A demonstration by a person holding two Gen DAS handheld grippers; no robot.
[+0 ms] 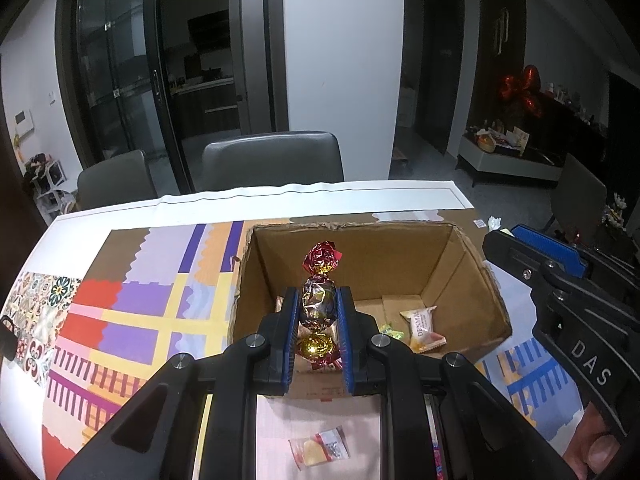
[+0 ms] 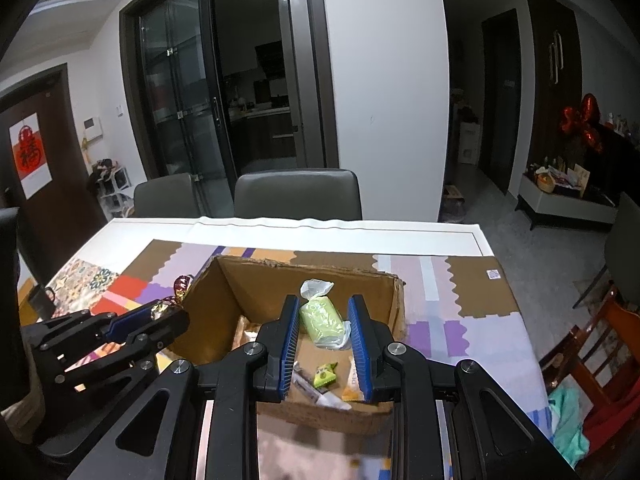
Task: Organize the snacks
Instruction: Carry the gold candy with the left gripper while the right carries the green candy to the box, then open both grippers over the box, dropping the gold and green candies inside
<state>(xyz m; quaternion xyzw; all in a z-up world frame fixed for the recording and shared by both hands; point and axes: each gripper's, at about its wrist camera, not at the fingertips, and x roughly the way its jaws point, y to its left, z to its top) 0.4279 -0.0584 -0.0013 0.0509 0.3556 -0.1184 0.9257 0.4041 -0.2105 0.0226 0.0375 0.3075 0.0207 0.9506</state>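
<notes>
Foil candy [image 1: 319, 305] pinched, left fingers [image 1: 297, 322] | green snack [image 2: 322, 322] pinched (right view only)

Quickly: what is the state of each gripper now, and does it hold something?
Left gripper: closed on the foil-wrapped candy.
Right gripper: closed on the green wrapped snack.

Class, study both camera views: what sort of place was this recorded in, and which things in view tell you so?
Most likely a home dining area. A table under a patterned cloth has grey dining chairs pushed up to it, glass sliding doors open onto what looks like a kitchen, and a sideboard stands cluttered with household items.
</notes>
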